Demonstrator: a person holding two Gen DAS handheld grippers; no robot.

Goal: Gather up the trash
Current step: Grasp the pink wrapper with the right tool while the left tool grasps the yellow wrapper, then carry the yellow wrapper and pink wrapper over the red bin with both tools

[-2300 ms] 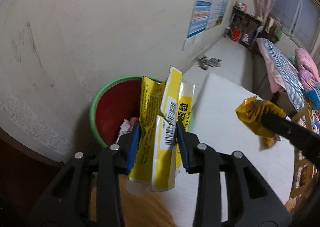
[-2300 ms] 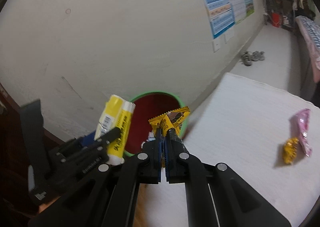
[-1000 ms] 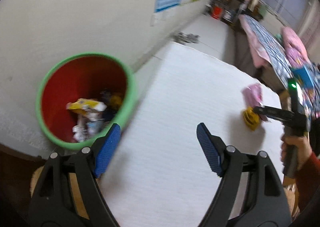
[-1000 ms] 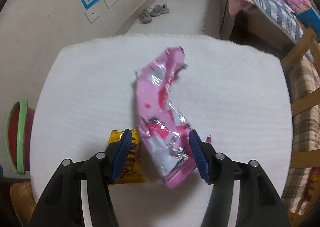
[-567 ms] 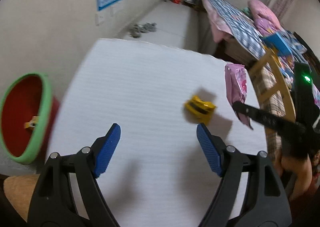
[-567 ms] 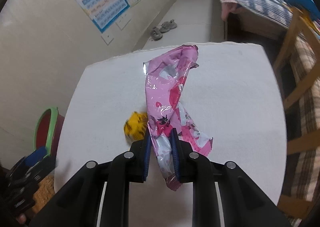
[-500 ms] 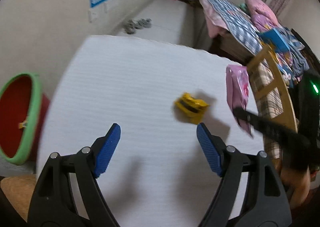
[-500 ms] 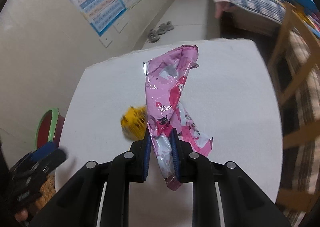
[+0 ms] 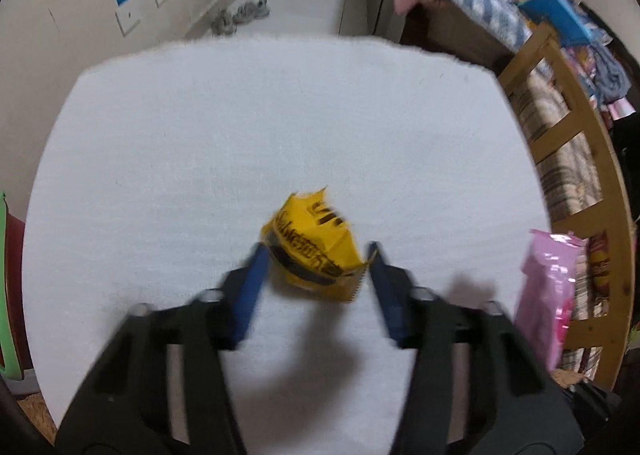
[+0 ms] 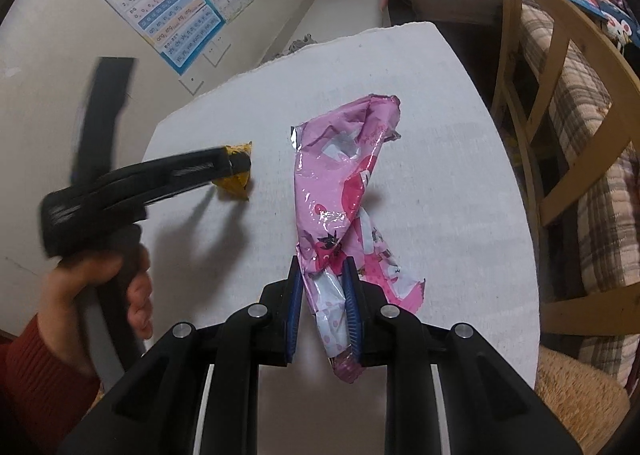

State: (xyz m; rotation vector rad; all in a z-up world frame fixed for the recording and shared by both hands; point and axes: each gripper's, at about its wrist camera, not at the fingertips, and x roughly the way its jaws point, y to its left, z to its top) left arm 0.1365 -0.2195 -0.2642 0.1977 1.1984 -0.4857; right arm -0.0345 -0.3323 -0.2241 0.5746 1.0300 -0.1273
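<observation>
A crumpled yellow wrapper [image 9: 316, 251] lies on the white table [image 9: 240, 127]. My left gripper [image 9: 316, 255] is open with its blue pads on either side of the wrapper, not closed on it. It also shows in the right wrist view [image 10: 236, 167], where the yellow wrapper [image 10: 236, 185] peeks out under it. My right gripper [image 10: 322, 295] is shut on a long pink foil wrapper [image 10: 344, 183] and holds it above the table. The pink wrapper also shows at the right edge of the left wrist view [image 9: 548, 295].
A green-rimmed red bin [image 9: 6, 295] is just visible at the table's left edge. A wooden chair [image 10: 560, 103] with a plaid cushion stands to the right. A poster [image 10: 180, 11] hangs on the wall beyond the table.
My left gripper has swung from the bin over to the yellow wrapper and narrowed around it. My right gripper has closed on the pink wrapper and lifted it.
</observation>
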